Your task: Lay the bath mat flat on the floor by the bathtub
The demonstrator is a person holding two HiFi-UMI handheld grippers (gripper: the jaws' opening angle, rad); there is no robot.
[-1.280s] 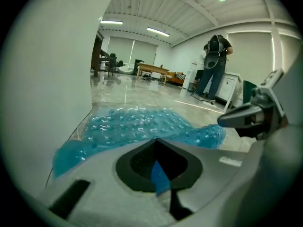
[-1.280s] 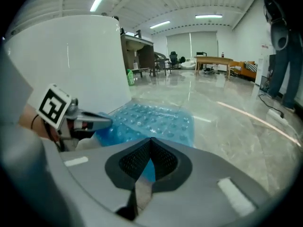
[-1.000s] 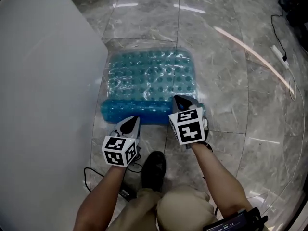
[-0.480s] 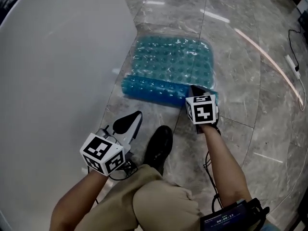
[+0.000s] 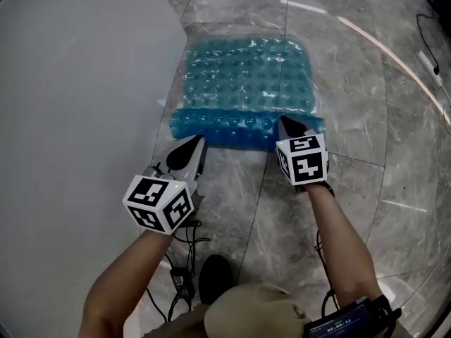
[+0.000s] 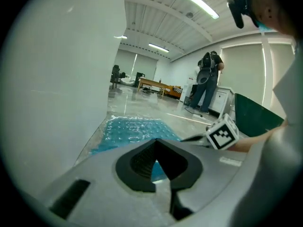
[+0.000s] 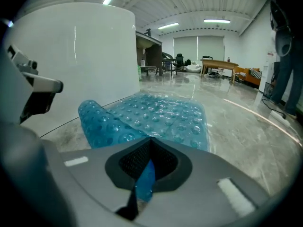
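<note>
The blue bubbled bath mat [image 5: 246,76] lies on the marble floor beside the white bathtub [image 5: 77,83], its near edge still folded over in a roll [image 5: 218,127]. My right gripper [image 5: 286,126] is shut on the mat's near right corner; in the right gripper view blue mat [image 7: 144,178] is pinched between the jaws of the right gripper [image 7: 149,148]. My left gripper [image 5: 193,146] hovers just short of the roll's left end, shut and empty. Past the left gripper [image 6: 156,148] in its own view, the mat [image 6: 132,129] lies along the tub wall [image 6: 61,79].
Black cables [image 5: 182,270] and a shoe [image 5: 215,277] are on the floor by my legs. A cord and power strip [image 5: 428,58] lie at the far right. A person [image 6: 208,84] stands far off by tables.
My left gripper has lifted off the floor, drawn back, then come toward the roll's left end again. The right gripper has kept its hold on the mat's corner.
</note>
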